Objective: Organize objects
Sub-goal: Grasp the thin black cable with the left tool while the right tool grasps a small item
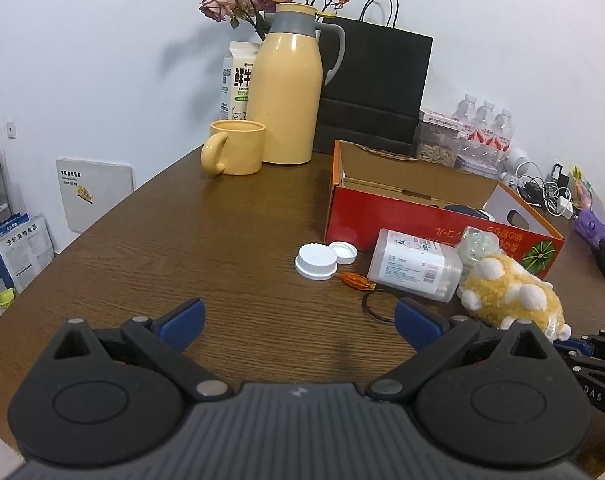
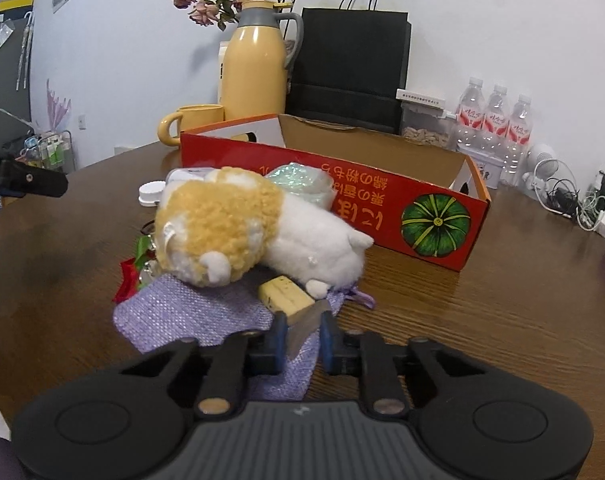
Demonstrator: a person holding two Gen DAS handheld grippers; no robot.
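Note:
A yellow-and-white plush toy (image 2: 258, 228) lies on a purple woven pouch (image 2: 190, 316) in front of the open red cardboard box (image 2: 326, 196). My right gripper (image 2: 302, 336) is shut on a yellow block (image 2: 286, 294) that rests on the pouch. My left gripper (image 1: 298, 320) is open and empty above the bare table. Ahead of it lie a white lid (image 1: 316, 261), a small cap (image 1: 342, 252), a clear plastic jar (image 1: 414, 266) on its side, a black ring (image 1: 378, 304) and the plush toy (image 1: 510, 294). The red box also shows in the left wrist view (image 1: 386, 216).
A yellow thermos (image 1: 284, 92), yellow mug (image 1: 234, 148), milk carton (image 1: 236, 80), black paper bag (image 1: 374, 88) and dried roses stand at the back. Water bottles (image 2: 498, 120) and tangled cables (image 2: 570, 200) sit at the right. The brown wooden table (image 1: 182, 248) fills the left.

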